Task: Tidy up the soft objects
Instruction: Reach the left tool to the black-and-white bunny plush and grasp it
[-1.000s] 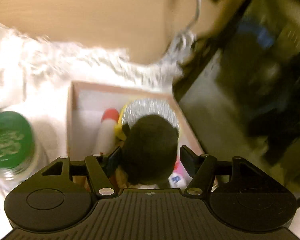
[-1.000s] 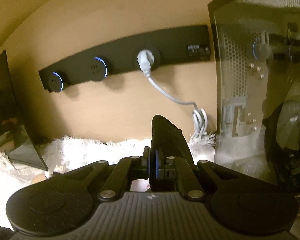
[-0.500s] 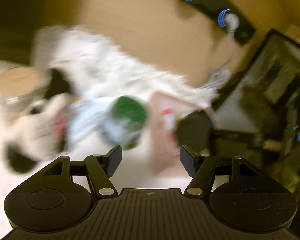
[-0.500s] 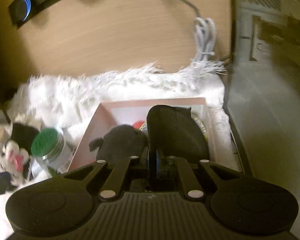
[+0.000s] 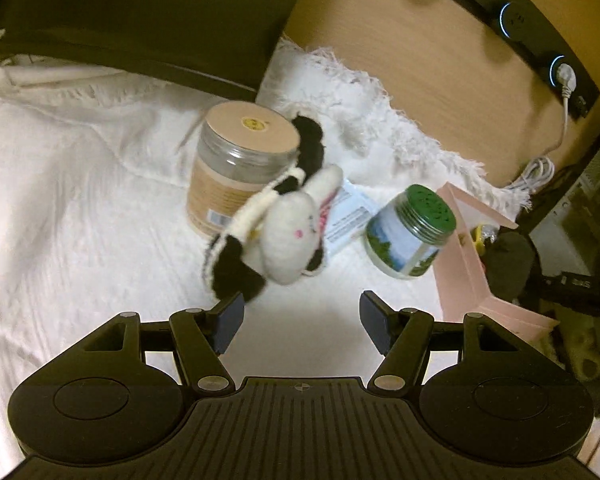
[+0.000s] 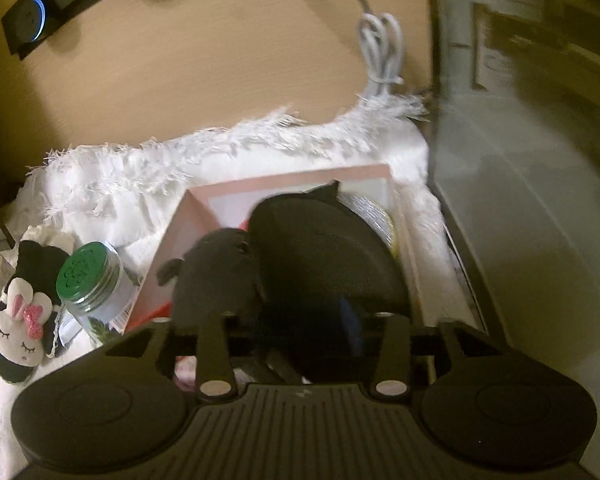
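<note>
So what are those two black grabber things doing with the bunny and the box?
Someone is tidying soft things into the pink box. The left gripper is open and empty, pointing at the bunny slippers lying on the white blanket between a tan-lidded jar and a green-lidded jar. The right gripper hangs over the box, where a big dark soft thing sits; whether it is gripping it is hard to tell.
</note>
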`<state>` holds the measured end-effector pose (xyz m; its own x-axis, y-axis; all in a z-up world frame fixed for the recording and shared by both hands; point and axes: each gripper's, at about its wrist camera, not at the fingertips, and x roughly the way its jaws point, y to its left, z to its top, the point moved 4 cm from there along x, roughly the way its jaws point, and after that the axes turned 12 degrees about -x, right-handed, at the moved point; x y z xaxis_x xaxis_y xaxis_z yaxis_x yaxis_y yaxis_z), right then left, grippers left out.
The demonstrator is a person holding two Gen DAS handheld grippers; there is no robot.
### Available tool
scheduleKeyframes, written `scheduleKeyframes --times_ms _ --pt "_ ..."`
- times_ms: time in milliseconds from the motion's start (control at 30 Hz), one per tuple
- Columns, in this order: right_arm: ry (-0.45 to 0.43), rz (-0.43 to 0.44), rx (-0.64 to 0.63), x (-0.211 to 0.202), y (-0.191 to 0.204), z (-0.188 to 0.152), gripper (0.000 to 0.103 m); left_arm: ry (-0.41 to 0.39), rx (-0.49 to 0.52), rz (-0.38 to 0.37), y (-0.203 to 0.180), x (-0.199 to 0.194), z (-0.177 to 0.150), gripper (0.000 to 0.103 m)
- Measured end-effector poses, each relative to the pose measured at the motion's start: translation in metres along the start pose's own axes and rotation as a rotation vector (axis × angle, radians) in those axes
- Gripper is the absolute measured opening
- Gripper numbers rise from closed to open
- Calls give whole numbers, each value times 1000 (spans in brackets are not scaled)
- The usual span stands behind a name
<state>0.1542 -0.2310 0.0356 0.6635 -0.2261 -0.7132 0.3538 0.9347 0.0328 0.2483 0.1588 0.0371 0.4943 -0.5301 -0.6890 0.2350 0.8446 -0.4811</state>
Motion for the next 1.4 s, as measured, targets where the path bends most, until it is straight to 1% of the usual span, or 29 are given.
scheduleKeyframes --times_ms 100,200,267,367,467,533,600,733,767,833,867,933,1000,1100,1133,1167,1200,1267,1333,1400 --pt "19 18 35 -10 -4 -9 47 -32 32 8 6 -3 2 69" --pt "7 -3 -1 -27 8 -17 50 -45 30 0 11 -2 5 69" --pt "-15 -21 -42 -42 22 -19 63 -60 37 -10 11 -3 9 69" --pt "-68 -41 -111 -63 47 -19 73 -113 102 -6 6 -9 15 69" --pt "-111 -37 -162 -78 72 -22 74 -149 176 -6 2 -14 20 69" --pt "-116 -36 -216 -81 91 -28 74 -144 188 -16 2 -13 24 69" --pt "-104 -36 -280 -78 110 -39 74 -139 185 -17 3 -9 28 69" --pt "-30 2 -371 -62 142 -65 74 -100 198 -17 -2 12 36 69" --pt "-15 13 -375 -59 147 -71 74 -91 198 -15 -4 20 37 69" --pt "18 43 -373 -52 155 -82 74 -84 187 20 -5 36 40 69" --pt "31 50 -373 -50 159 -86 74 -87 179 35 -5 43 41 70" --pt "48 50 -382 -45 164 -93 74 -64 158 58 -5 58 42 70" --pt "58 55 -391 -42 166 -98 74 -30 143 59 -6 70 40 70" --pt "101 74 -388 -31 166 -106 74 -31 149 59 -12 76 35 70" --pt "123 78 -384 -26 166 -109 75 -42 147 48 -15 75 35 63" --pt "141 80 -379 -22 166 -112 77 -58 146 38 -18 73 35 47" --pt "150 84 -369 -19 165 -115 78 -66 147 25 -22 69 34 46" --pt "141 88 -339 -20 161 -116 81 -62 155 -9 -28 64 29 46" --pt "139 93 -336 -20 160 -116 85 -39 187 -35 -34 64 21 45" --pt "138 95 -335 -20 158 -116 88 -24 226 -42 -39 68 14 45"
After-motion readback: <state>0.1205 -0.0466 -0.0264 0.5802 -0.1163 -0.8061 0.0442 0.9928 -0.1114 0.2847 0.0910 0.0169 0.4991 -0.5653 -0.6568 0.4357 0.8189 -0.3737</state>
